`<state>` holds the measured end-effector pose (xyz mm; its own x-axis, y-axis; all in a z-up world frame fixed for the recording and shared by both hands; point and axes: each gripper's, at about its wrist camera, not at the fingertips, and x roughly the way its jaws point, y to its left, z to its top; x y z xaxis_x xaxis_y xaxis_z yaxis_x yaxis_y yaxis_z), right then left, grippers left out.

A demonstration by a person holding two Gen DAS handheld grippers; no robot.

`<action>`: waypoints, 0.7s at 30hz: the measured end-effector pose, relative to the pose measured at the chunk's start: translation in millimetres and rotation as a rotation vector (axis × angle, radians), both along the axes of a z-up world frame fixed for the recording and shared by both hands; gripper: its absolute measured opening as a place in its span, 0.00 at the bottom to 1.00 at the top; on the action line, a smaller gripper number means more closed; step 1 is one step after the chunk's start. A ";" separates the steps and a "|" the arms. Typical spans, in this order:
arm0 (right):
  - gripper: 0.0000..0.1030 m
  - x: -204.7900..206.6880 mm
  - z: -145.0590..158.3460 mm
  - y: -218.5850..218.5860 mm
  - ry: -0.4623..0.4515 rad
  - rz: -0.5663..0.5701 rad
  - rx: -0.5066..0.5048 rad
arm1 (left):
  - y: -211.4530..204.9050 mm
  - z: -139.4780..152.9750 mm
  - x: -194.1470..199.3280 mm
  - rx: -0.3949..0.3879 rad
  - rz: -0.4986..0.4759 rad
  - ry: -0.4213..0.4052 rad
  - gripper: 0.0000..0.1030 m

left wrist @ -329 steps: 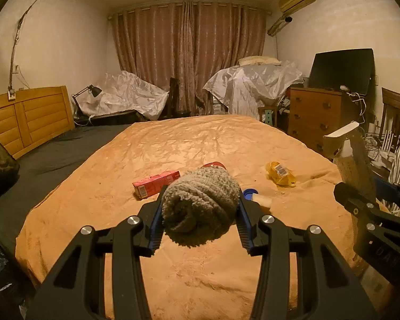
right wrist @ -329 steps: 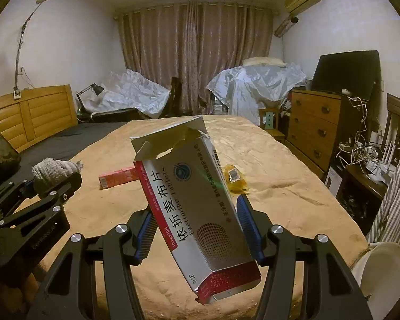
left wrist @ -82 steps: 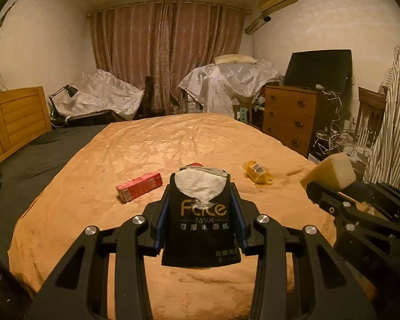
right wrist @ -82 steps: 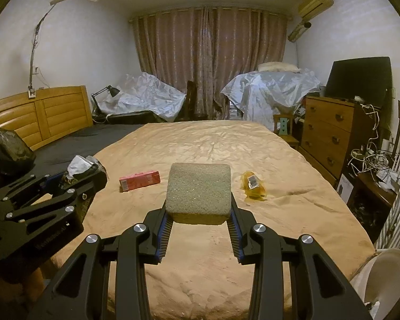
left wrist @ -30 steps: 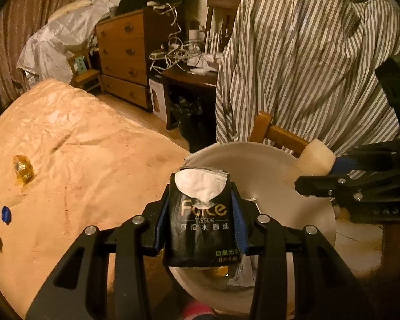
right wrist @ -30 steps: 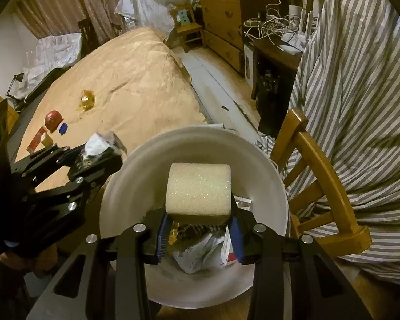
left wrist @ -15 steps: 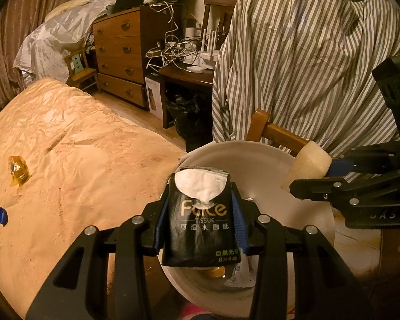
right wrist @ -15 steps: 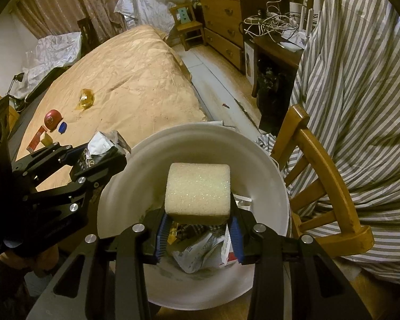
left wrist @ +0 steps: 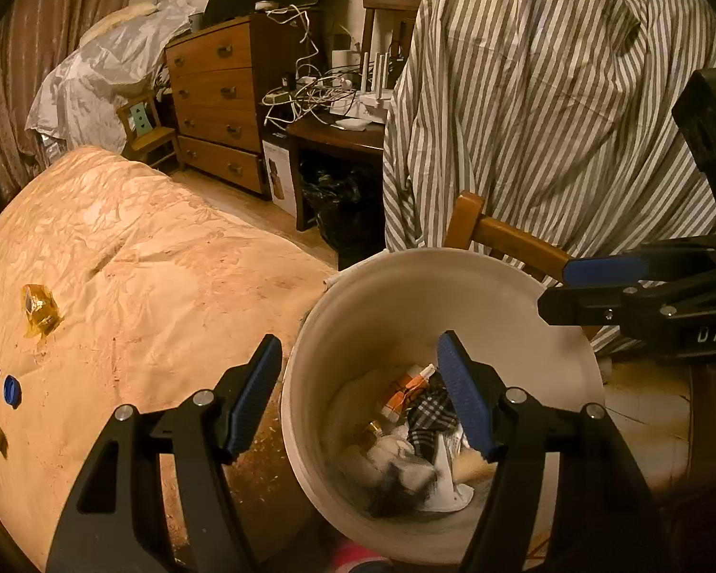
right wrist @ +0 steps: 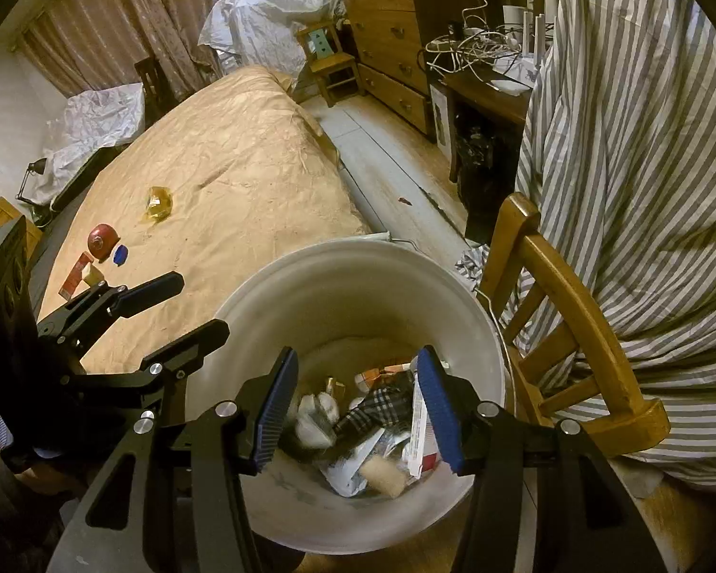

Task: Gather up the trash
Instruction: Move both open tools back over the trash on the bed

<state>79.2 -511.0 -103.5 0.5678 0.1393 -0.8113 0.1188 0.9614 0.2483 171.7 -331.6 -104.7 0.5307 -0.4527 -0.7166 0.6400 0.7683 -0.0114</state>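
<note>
A white trash bin (left wrist: 405, 286) stands beside the bed, also seen in the right wrist view (right wrist: 339, 281). Both grippers hang over it, open and empty: the left gripper (left wrist: 360, 394) and the right gripper (right wrist: 355, 410). Inside lie the sponge (right wrist: 382, 475), a blurred dark tissue pack (left wrist: 401, 477), a checked cloth (right wrist: 377, 406) and boxes. On the bed remain a yellow wrapper (left wrist: 38, 310), a red cap (right wrist: 102, 238), a blue cap (right wrist: 119, 254) and a red box (right wrist: 74, 276).
A wooden chair (right wrist: 573, 324) draped with a striped shirt (right wrist: 644, 143) stands right of the bin. A chest of drawers (left wrist: 215, 110) and a cable-covered desk (left wrist: 339, 129) lie beyond. The orange bedspread (right wrist: 243, 167) is left of the bin.
Both grippers opened over the bin. The tissue pack dropped from the left one and the sponge from the right one; both now lie in the bin.
</note>
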 end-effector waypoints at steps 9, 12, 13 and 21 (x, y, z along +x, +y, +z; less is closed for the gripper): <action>0.64 -6.6 15.0 20.8 -0.062 0.029 -0.046 | 16.6 0.4 -1.8 -0.021 0.027 0.010 0.63; 0.72 -13.3 24.8 39.2 -0.123 0.047 -0.073 | 37.4 -0.5 -2.3 -0.030 0.053 0.012 0.63; 0.74 -14.4 27.5 46.3 -0.142 0.054 -0.081 | 45.4 -0.6 -2.4 -0.031 0.064 0.011 0.63; 0.86 -24.2 41.2 135.0 -0.308 0.164 -0.137 | 129.5 -4.5 3.4 -0.047 0.214 -0.013 0.67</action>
<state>54.9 -376.0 -62.3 0.7673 0.1509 -0.6233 -0.1002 0.9882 0.1158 175.1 -202.1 -109.2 0.6273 -0.3614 -0.6898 0.4625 0.8856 -0.0434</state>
